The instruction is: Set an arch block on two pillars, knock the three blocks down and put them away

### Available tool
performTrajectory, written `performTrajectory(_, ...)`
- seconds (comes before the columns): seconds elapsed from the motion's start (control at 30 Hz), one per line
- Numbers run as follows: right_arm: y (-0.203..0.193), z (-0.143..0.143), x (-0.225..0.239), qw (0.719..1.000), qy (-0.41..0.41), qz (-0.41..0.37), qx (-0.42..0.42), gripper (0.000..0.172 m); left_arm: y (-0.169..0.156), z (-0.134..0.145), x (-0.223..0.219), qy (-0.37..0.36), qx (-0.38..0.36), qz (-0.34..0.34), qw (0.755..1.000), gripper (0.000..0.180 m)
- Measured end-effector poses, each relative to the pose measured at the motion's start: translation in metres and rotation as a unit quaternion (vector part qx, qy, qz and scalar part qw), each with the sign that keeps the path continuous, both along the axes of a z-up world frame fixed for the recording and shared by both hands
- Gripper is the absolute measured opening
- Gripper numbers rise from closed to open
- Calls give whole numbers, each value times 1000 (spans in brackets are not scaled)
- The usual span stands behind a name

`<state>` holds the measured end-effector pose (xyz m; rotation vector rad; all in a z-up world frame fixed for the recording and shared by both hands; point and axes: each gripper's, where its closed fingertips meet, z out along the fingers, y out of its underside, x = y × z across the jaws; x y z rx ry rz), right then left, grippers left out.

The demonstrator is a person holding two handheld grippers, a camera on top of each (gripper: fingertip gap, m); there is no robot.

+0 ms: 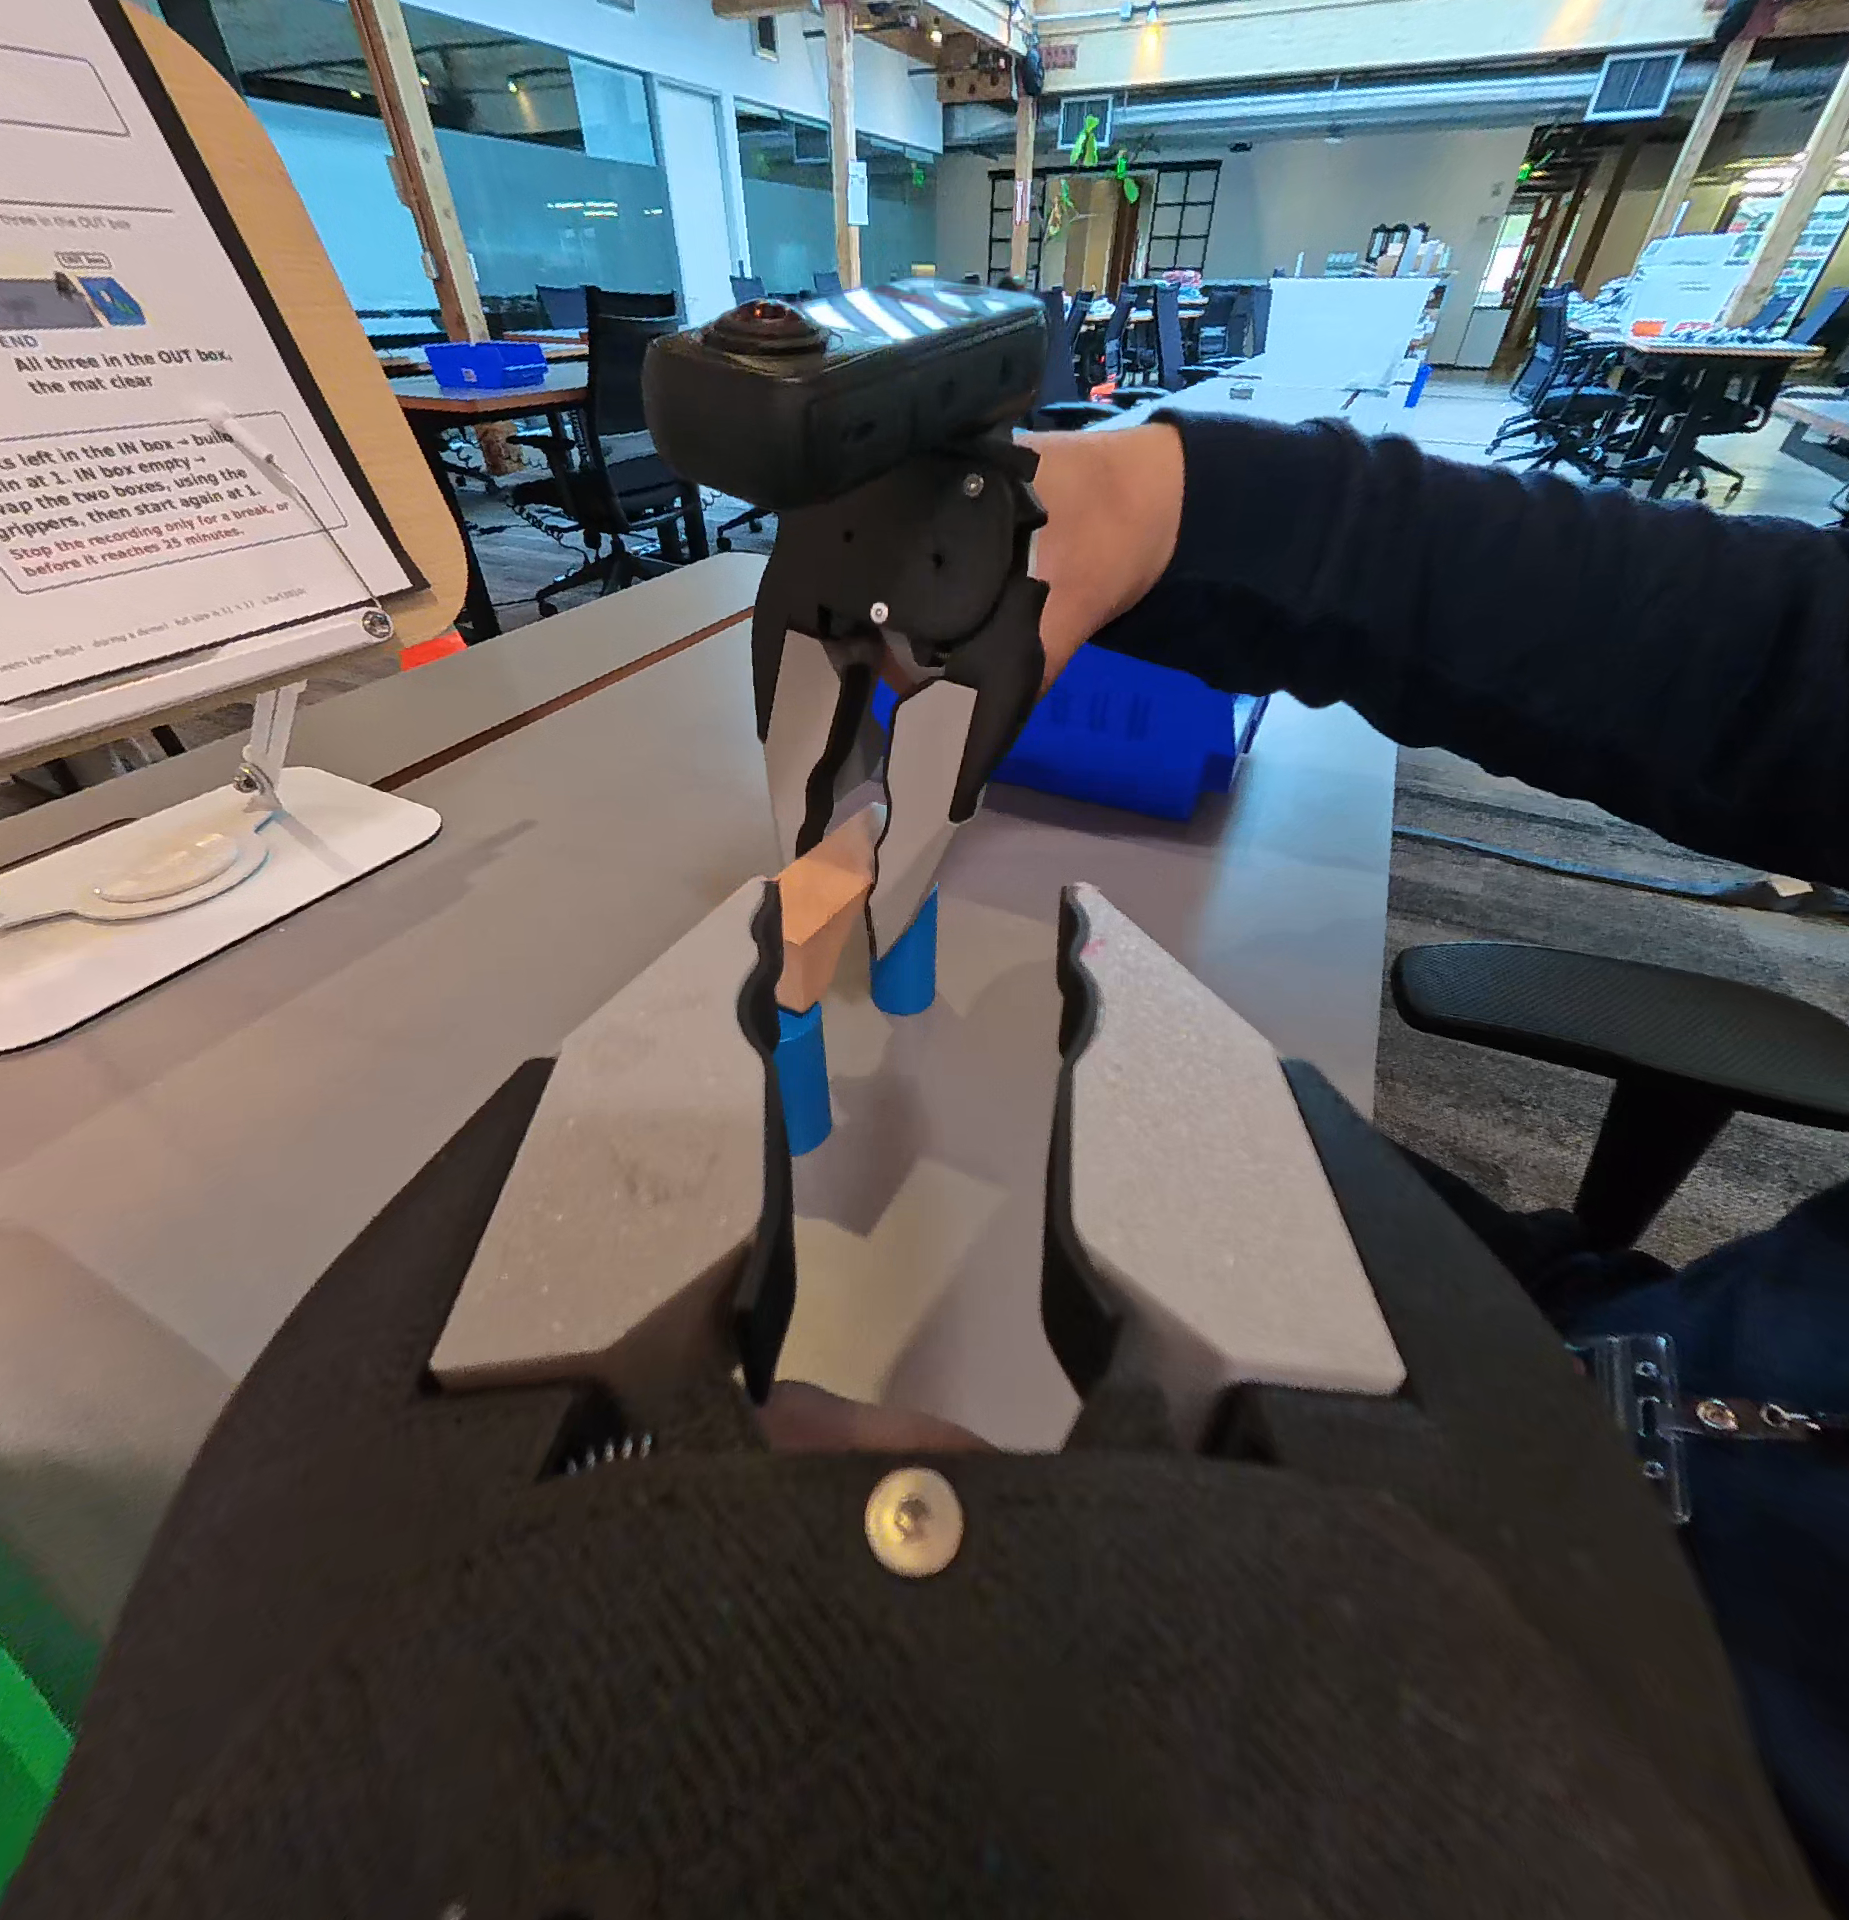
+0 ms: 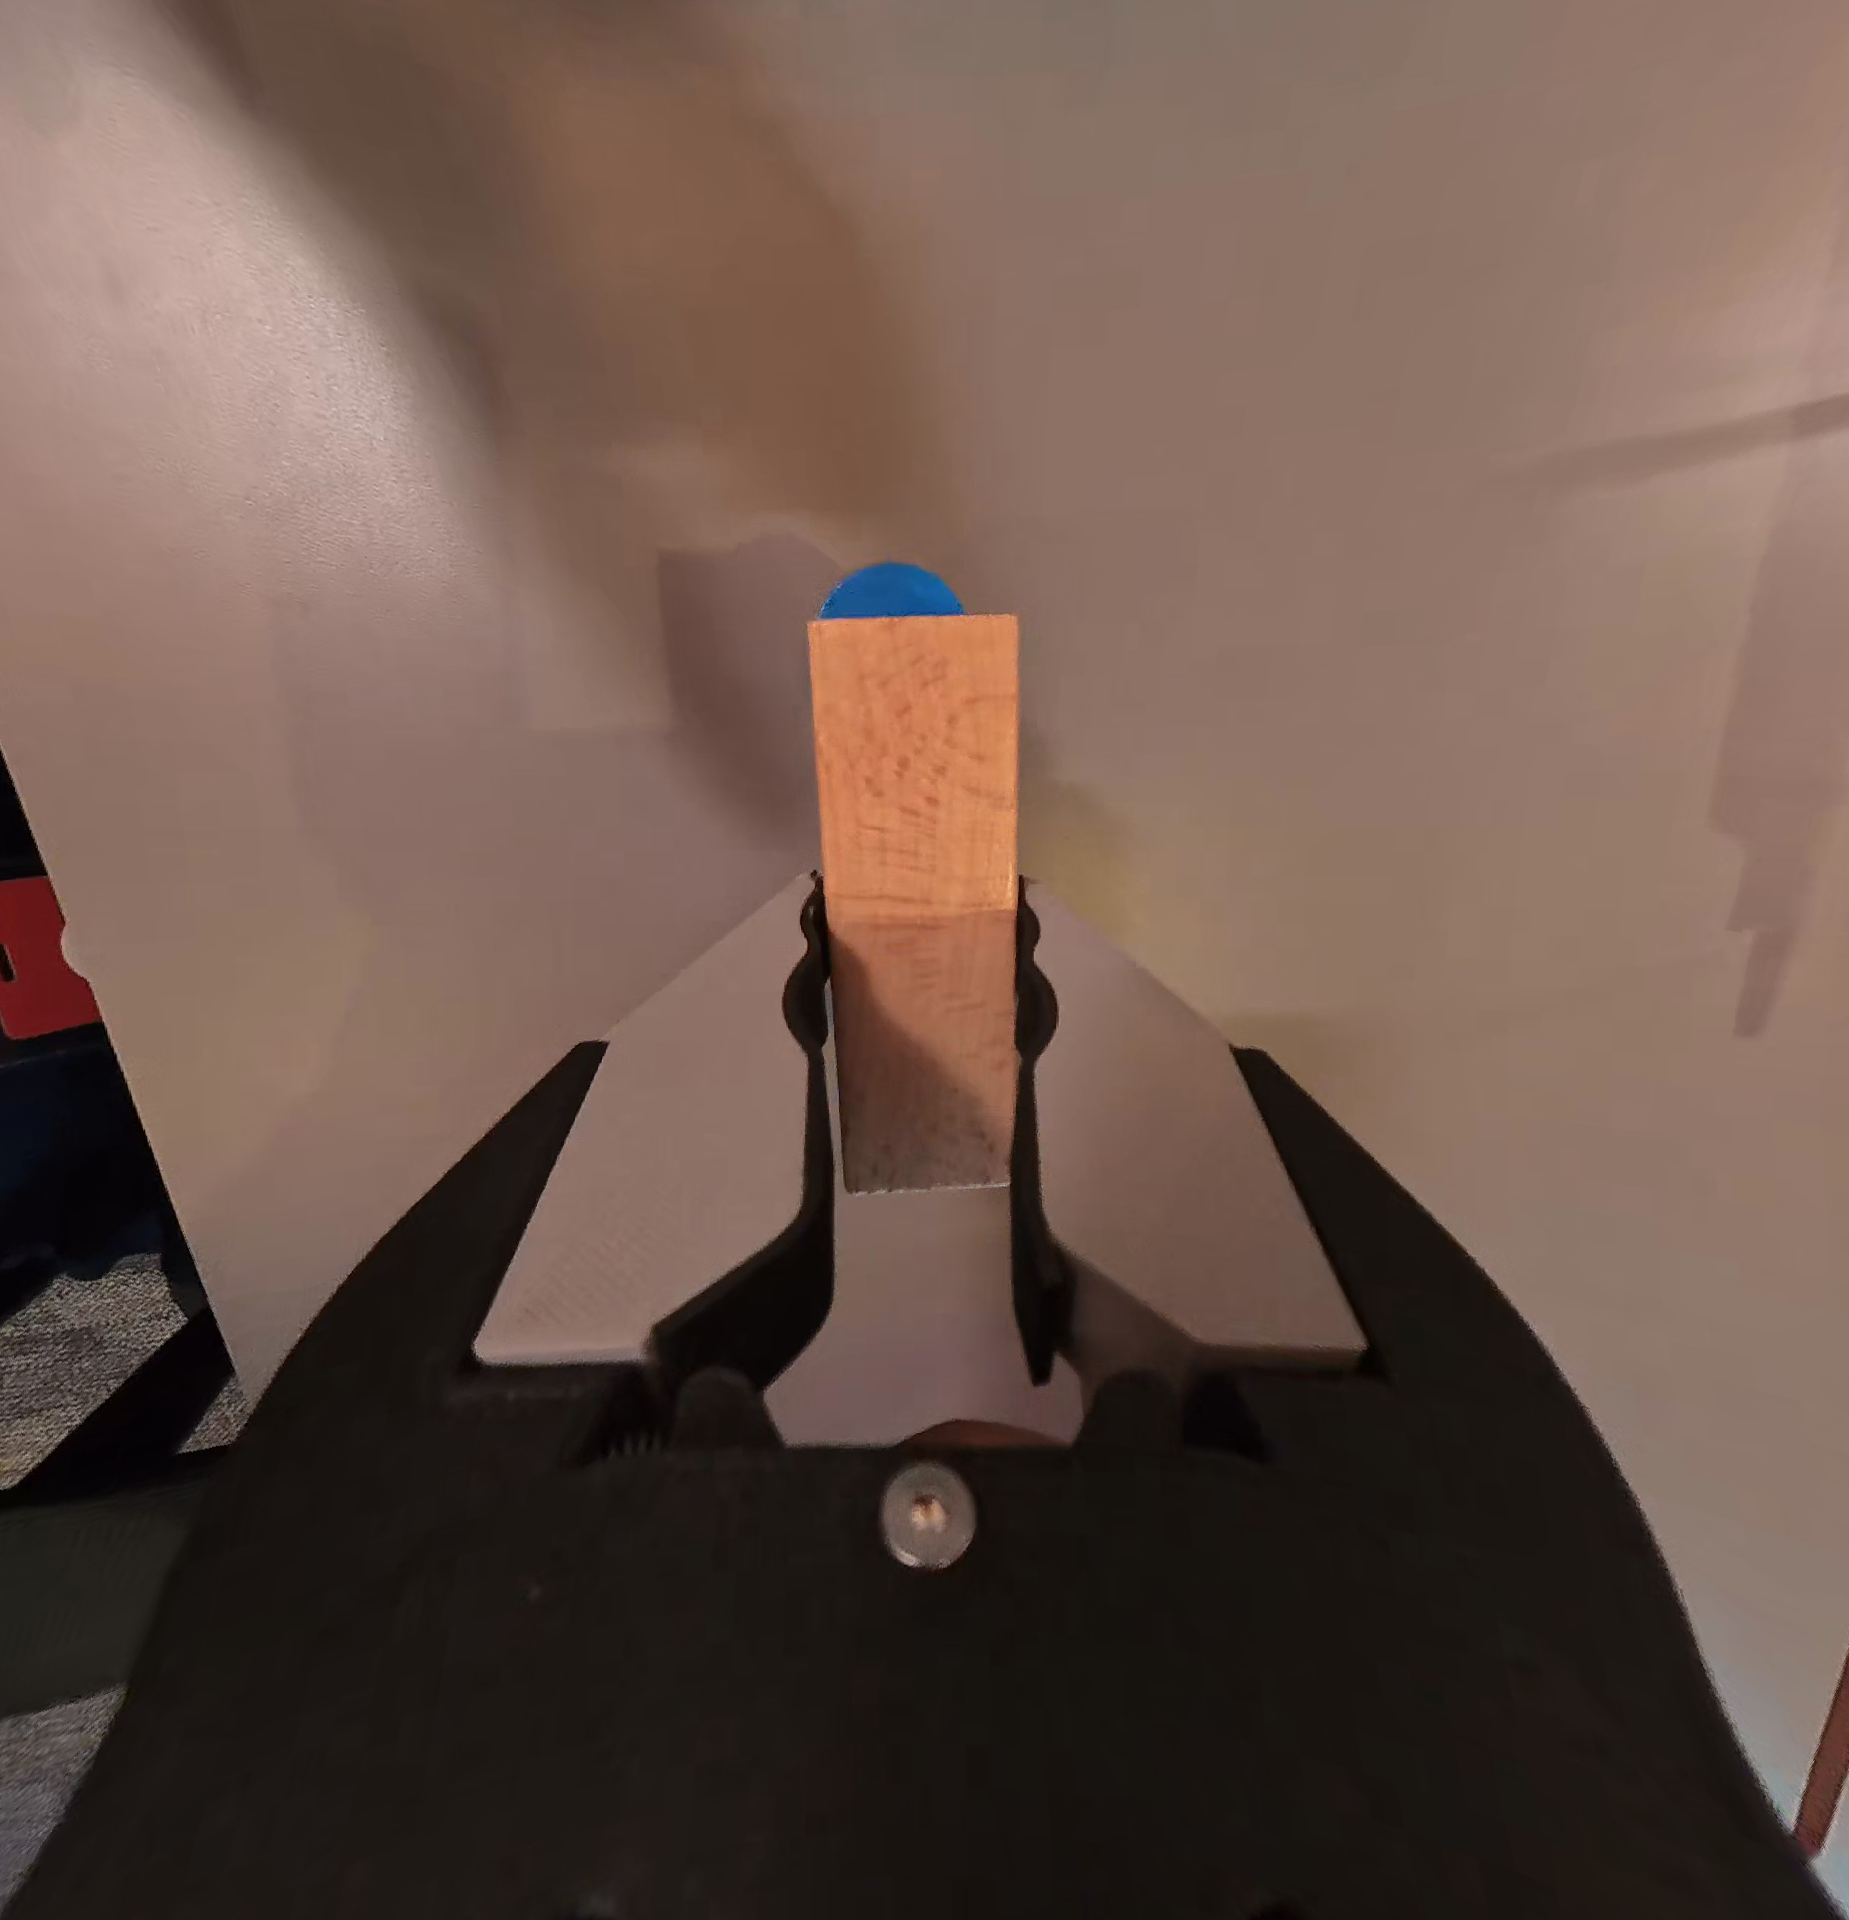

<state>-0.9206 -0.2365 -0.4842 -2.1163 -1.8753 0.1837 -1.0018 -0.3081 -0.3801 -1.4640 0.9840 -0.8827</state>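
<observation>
Arch block [image 2: 915, 769] between the right gripper [image 2: 920, 883] pads: pale orange-tan wood with fine grain flecks. Pillars [image 1: 804, 1081] beneath it: solid blue. Gripper fingers [image 1: 1190, 1122]: light grey with black wavy pads. Bin [image 1: 1128, 738] beyond: bright blue.

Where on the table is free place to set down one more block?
Bare grey table lies between the white stand base and the two blue pillars, and between the pillars and the blue box. Around the pillars it is crowded: the right claw holds the wooden block over them.
</observation>
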Motion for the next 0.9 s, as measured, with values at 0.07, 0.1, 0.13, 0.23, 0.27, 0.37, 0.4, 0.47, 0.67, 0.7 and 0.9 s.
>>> performTrajectory(0.07,0,0,-1,1000,2,2,1,31,0,-1,1,1,-1,-2,1000,51)
performTrajectory(0.1,1,0,-1,1000,3,2,1,31,0,-2,2,3,-1,-2,1000,51)
performTrajectory(0.13,1,0,-1,1000,3,2,0,31,0,-3,2,5,-1,-3,1000,51)
performTrajectory(0.23,2,0,0,1000,2,-1,-3,31,1,-5,3,8,-1,-3,1000,51)
performTrajectory(0.27,2,0,0,1000,2,-2,-5,31,1,-5,3,8,-1,-4,1000,51)
performTrajectory(0.37,2,-2,1,1000,0,0,-6,31,1,-5,3,7,-2,-4,1000,51)
performTrajectory(0.4,2,-2,2,1000,-2,1,-7,31,1,-5,3,8,-2,-4,1000,51)
performTrajectory(0.47,2,-2,1,1000,-2,0,-6,31,1,-6,3,8,-2,-4,1000,51)
performTrajectory(0.67,2,-3,0,1000,-6,2,-6,31,0,-8,5,11,-4,-7,1000,51)
performTrajectory(0.7,2,-3,0,1000,-7,1,-5,31,0,-8,5,12,-3,-7,1000,51)
performTrajectory(0.9,2,-4,1,1000,-6,-1,-6,31,-1,-6,4,9,-3,-7,1000,51)
